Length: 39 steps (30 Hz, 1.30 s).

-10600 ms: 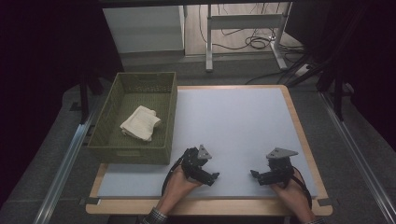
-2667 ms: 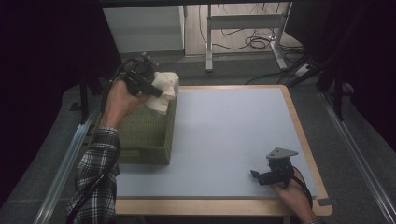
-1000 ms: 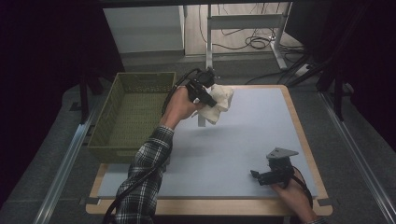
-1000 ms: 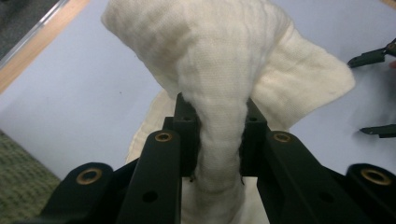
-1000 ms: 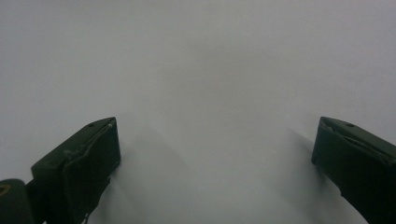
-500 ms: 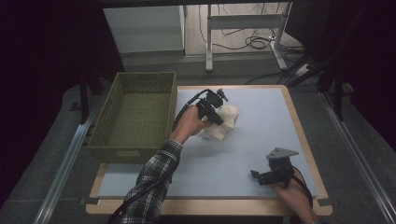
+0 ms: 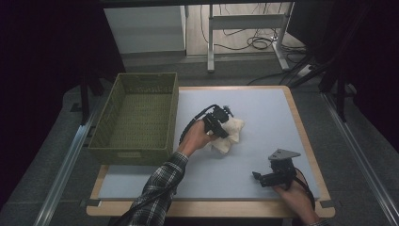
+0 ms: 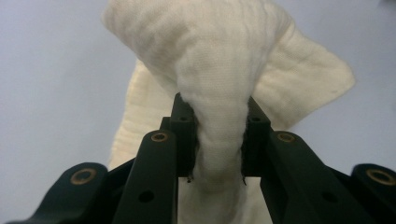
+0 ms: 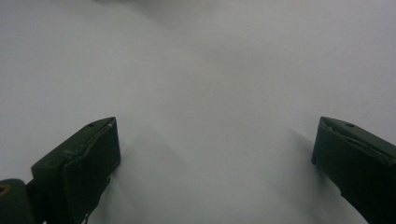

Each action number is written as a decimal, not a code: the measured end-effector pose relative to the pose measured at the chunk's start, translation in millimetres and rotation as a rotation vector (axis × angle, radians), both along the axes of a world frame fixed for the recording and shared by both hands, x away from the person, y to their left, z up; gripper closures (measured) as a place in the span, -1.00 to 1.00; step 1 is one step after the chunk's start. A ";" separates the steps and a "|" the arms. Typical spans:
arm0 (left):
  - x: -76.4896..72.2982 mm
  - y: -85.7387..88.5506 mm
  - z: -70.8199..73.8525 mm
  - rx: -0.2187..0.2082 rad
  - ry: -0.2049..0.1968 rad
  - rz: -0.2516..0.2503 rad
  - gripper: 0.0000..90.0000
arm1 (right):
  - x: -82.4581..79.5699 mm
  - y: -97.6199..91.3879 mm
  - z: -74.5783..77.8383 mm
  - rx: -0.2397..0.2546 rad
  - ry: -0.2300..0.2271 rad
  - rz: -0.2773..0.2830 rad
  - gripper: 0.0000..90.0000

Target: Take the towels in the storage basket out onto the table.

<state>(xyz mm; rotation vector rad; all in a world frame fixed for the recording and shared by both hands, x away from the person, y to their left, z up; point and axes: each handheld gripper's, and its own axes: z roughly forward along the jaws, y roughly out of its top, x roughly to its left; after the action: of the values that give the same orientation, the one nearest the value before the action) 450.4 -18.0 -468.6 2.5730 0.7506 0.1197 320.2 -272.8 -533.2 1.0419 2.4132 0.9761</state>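
Observation:
A crumpled cream cloth (image 7: 231,136) lies on the pale blue mat (image 7: 268,108) near the table's middle, right of the basket. My left gripper (image 7: 225,131) is shut on a bunched fold of it; in the left gripper view both black pads squeeze the cloth (image 8: 219,56) between them, left gripper (image 8: 217,137), and the rest of the cloth spreads onto the mat beyond. My right gripper (image 7: 257,177) rests at the front right of the mat. Its jaws stand wide apart over bare mat in the right gripper view, right gripper (image 9: 215,154), with nothing between them.
An olive woven basket (image 7: 136,151) stands at the table's left with nothing inside. The mat has a wooden border (image 7: 301,122). Beyond the far edge are a white cabinet (image 7: 146,28), a metal stand and floor cables.
The left hand has carried the cloth toward the front and down from above the mat's far part onto the mat near the middle. The right gripper has stayed put.

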 end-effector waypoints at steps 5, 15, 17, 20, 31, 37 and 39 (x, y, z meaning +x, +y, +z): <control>-4.9 -10.0 -19.7 0.037 -0.015 -0.014 0.54 | 0.1 0.0 0.0 -0.002 -0.001 -0.001 -0.97; -3.3 -2.3 -28.7 -0.028 -0.006 0.023 0.14 | 0.0 0.0 0.0 -0.002 0.000 -0.001 -0.98; -4.7 -1.3 -24.8 -0.024 -0.022 0.025 -0.03 | 0.1 0.0 0.0 -0.002 -0.001 -0.001 -0.98; -9.2 1.5 -16.6 -0.033 -0.044 0.020 -0.18 | 0.1 0.0 0.0 -0.002 -0.001 -0.001 -0.98; -35.9 25.1 8.3 -0.077 -0.079 0.027 -0.29 | -0.1 0.4 -0.1 -0.004 -0.002 0.000 -0.98; -52.5 43.0 4.3 -0.110 -0.059 0.037 -0.20 | -0.4 -0.2 0.7 -0.003 -0.004 -0.004 -0.89; -57.2 48.9 -0.1 -0.129 -0.056 0.060 -0.18 | -1.2 -3.6 2.6 0.003 -0.016 -0.003 -0.64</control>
<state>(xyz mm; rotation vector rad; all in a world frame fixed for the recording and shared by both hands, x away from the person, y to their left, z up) 393.2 30.9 -468.7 2.4163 0.7881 0.1565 319.0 -276.4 -530.7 1.0341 2.3976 0.9841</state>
